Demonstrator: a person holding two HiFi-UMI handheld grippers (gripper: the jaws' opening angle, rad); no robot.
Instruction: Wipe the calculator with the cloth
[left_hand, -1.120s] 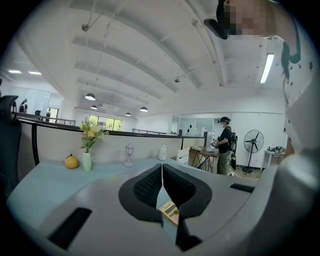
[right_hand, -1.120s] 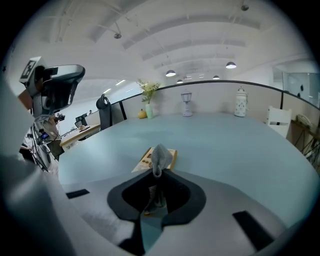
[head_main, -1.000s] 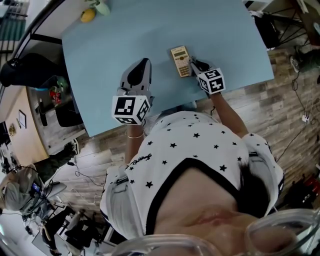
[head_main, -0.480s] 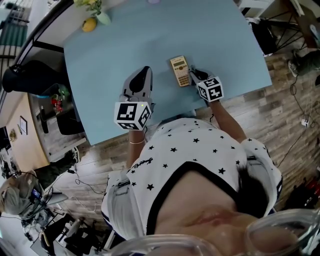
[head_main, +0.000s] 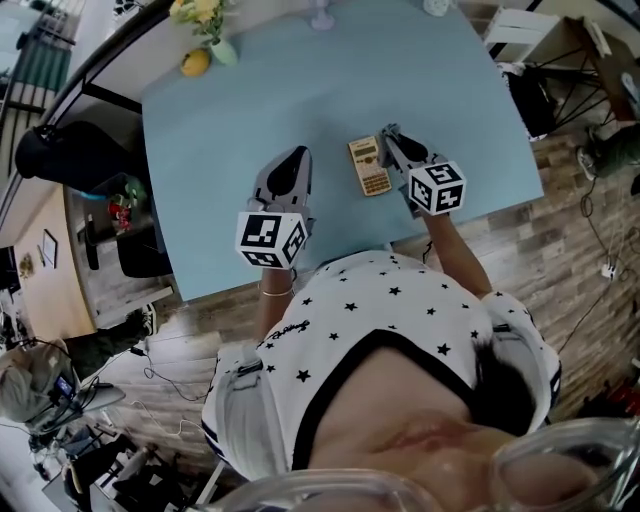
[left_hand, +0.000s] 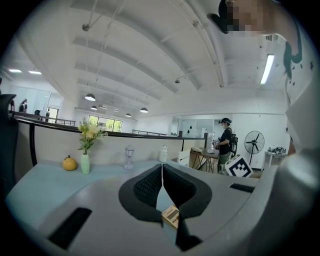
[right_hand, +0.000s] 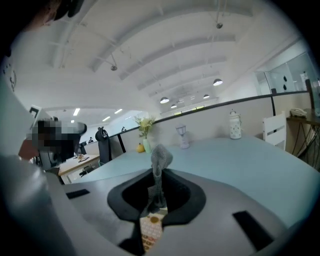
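Two grippers over the pale blue surface (head_main: 230, 110), and the calculator (head_main: 368, 166) lies flat between them, nearer the right one and not far from the person's edge. The right gripper (head_main: 390, 138) has its jaws clamped on a grey cloth (right_hand: 160, 160), soft and floppy, a tuft poking up past the tips, right over the keys. The left gripper (head_main: 293, 160) shows jaws pressed together with nothing in them. That calculator looks light, stiff and liable to skate, so steadying it by a long side seems wise. Plenty of bare room lies beyond it, while the near edge sits close behind.
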